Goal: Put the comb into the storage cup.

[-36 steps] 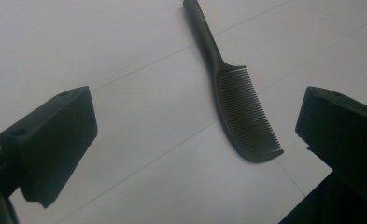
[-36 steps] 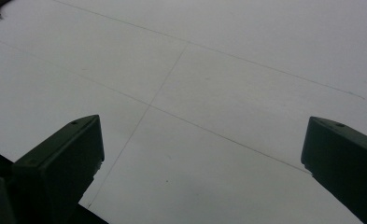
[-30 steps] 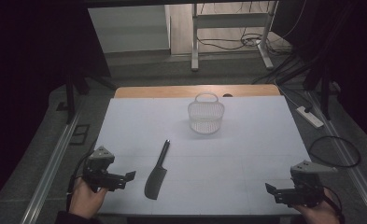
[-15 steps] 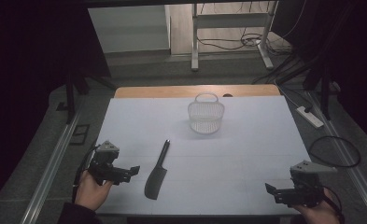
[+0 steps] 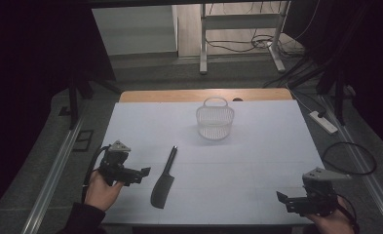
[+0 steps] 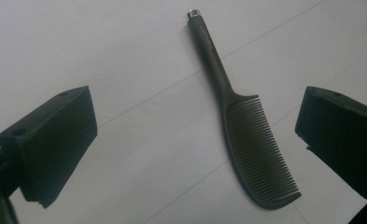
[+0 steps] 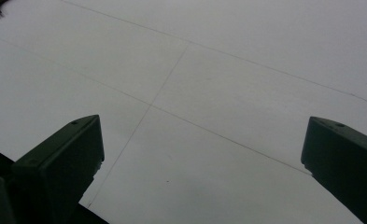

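The left gripper (image 5: 139, 173), jaws spread and empty, sits just left of the comb (image 5: 162, 179) near the table's (image 5: 257, 161) near edge. The right gripper (image 5: 285, 199), also spread and empty, is at the near right corner, bare tabletop between them.

Black two-jaw grippers, grey three-cornered plates, dark sleeve (image 5: 84, 218)

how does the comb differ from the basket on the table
The comb is dark and solid-looking; the basket is pale, see-through mesh. The comb lies flat, long and thin, handle pointing away from the person; the basket stands upright, round, with a handle arched over its top. The comb sits near the left hand-held gripper; the basket sits farther back, toward the middle. Both rest untouched on the white table.
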A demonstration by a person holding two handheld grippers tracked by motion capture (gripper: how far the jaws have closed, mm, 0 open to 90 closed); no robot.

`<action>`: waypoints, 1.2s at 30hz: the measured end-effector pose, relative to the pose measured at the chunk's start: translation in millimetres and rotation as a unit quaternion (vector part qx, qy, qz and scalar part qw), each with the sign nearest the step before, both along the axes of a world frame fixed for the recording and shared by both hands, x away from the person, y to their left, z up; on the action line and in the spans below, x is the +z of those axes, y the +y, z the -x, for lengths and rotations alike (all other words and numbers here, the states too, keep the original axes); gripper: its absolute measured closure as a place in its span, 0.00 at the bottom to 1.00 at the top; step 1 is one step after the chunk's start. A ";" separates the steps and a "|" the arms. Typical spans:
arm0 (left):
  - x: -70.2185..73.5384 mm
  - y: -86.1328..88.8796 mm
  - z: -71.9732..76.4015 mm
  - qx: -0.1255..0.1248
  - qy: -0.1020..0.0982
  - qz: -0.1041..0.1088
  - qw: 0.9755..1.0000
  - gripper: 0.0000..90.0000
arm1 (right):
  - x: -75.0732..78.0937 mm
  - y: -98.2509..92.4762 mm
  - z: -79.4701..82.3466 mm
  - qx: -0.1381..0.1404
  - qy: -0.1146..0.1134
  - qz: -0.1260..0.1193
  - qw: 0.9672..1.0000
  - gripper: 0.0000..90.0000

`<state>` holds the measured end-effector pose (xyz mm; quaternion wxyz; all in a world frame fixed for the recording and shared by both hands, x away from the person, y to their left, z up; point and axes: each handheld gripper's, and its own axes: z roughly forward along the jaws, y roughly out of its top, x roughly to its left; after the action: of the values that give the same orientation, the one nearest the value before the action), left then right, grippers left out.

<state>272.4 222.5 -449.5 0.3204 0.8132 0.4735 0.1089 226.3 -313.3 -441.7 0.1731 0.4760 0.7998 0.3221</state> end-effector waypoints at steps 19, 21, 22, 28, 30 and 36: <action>4.0 -18.6 -27.5 -0.022 -0.002 -0.001 1.000 0.00 | -0.1 0.2 -0.5 0.001 0.001 0.001 1.000 0.00; 4.2 -21.1 -30.4 -0.026 -0.002 -0.002 1.000 0.00 | -0.1 0.2 -0.6 0.001 0.001 0.001 1.000 0.00; 4.1 -22.6 -31.8 -0.026 -0.002 -0.002 1.000 0.00 | -0.1 0.2 -0.7 0.001 0.001 0.000 1.000 0.00; 5.0 -29.4 -40.3 -0.035 -0.004 -0.002 0.999 0.00 | -0.3 0.1 -0.8 0.002 0.001 -0.001 1.000 0.00; 5.3 -31.8 -43.4 -0.039 -0.003 -0.003 0.999 0.00 | -0.2 0.2 -0.8 0.002 0.001 0.000 1.000 0.00; 4.6 -39.4 -52.4 -0.045 0.000 -0.008 0.999 0.00 | -0.3 0.5 -1.0 0.003 0.002 0.001 1.000 0.00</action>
<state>324.8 183.1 -444.9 0.3185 0.8362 0.4354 0.0985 227.3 -312.8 -442.1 0.1708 0.4741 0.8020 0.3207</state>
